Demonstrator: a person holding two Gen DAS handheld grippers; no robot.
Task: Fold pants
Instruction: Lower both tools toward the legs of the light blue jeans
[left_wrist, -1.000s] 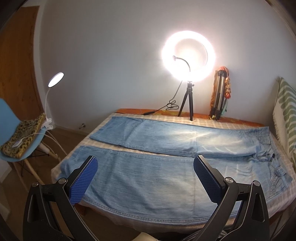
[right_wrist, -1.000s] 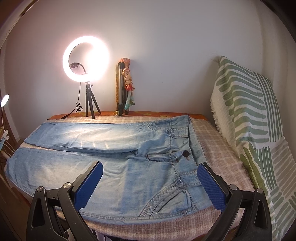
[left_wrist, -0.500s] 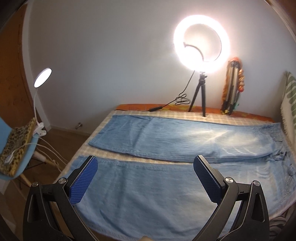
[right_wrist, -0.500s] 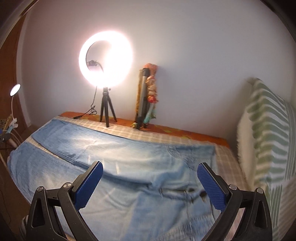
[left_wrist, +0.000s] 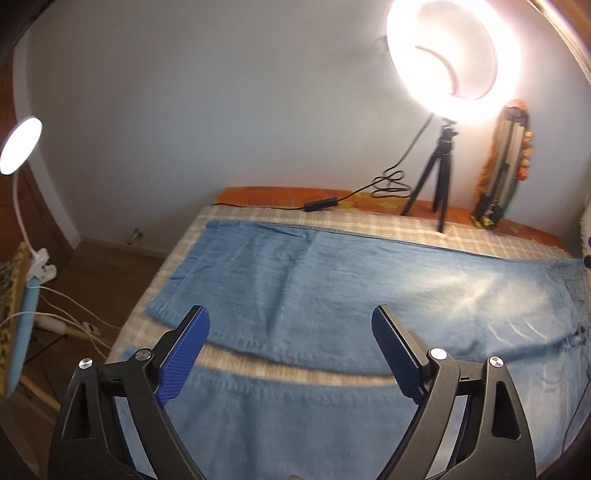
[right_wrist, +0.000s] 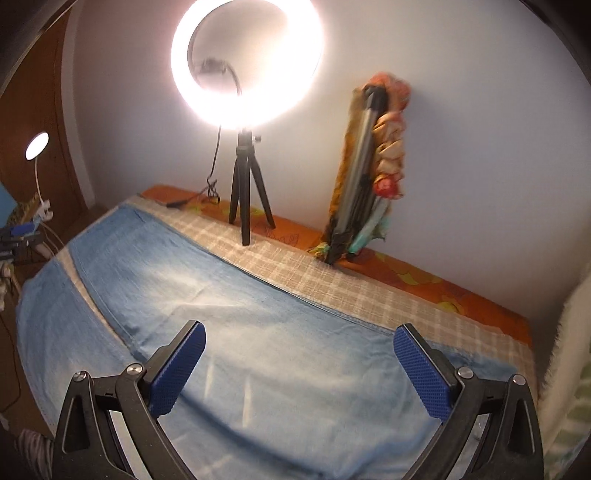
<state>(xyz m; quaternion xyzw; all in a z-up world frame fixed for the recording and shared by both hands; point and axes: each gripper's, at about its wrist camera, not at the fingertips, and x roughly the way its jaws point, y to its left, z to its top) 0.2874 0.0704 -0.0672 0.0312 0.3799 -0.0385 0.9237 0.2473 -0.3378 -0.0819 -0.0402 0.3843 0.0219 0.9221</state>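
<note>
The faded light-blue denim pants (left_wrist: 332, 295) lie flat, legs apart, on the beige checked bedspread (left_wrist: 424, 229). The left gripper (left_wrist: 291, 354) and right gripper (right_wrist: 299, 365) hover above them, blue-padded jaws spread wide, grasping nothing

Light-blue denim pants (left_wrist: 332, 295), unfolded, lying flat on the checked bedcover.

Both legs run lengthwise, side by side, parted by a narrow strip of bedcover that passes just ahead of the left jaws. The far leg lies beyond both jaw pairs; the near leg lies under and behind them. Fabric is faded, paler toward the thigh, with minor creases. In the right wrist view the pants (right_wrist: 258, 332) span the full gap between the jaws.
</note>
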